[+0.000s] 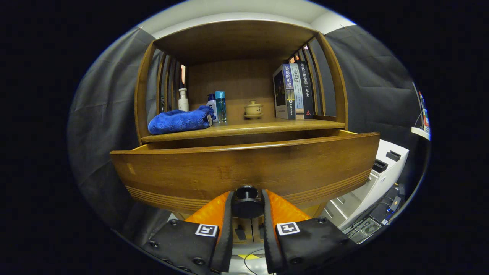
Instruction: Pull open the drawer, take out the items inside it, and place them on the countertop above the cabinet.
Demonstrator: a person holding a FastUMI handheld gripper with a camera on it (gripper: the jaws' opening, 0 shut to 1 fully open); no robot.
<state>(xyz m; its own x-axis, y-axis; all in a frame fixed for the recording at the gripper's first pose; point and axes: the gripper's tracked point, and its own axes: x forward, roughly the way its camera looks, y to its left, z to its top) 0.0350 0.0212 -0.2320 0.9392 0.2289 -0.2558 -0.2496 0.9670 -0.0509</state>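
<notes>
The wooden drawer [244, 170] of the cabinet stands pulled out toward me, its front panel wide across the view. Its inside is hidden behind the front panel. My gripper [247, 202] has both orange fingers [214, 210] pressed on the drawer's black round knob [247, 198], which sits between them. Above the drawer lies the wooden countertop [263, 126], a shelf under a wooden canopy.
On the countertop lie a folded blue towel [178, 120], a white pump bottle [183, 100], two blue bottles [220, 105], a small lidded teacup [253, 109] and upright books [293, 91]. A white machine [376, 179] stands low to the right of the cabinet.
</notes>
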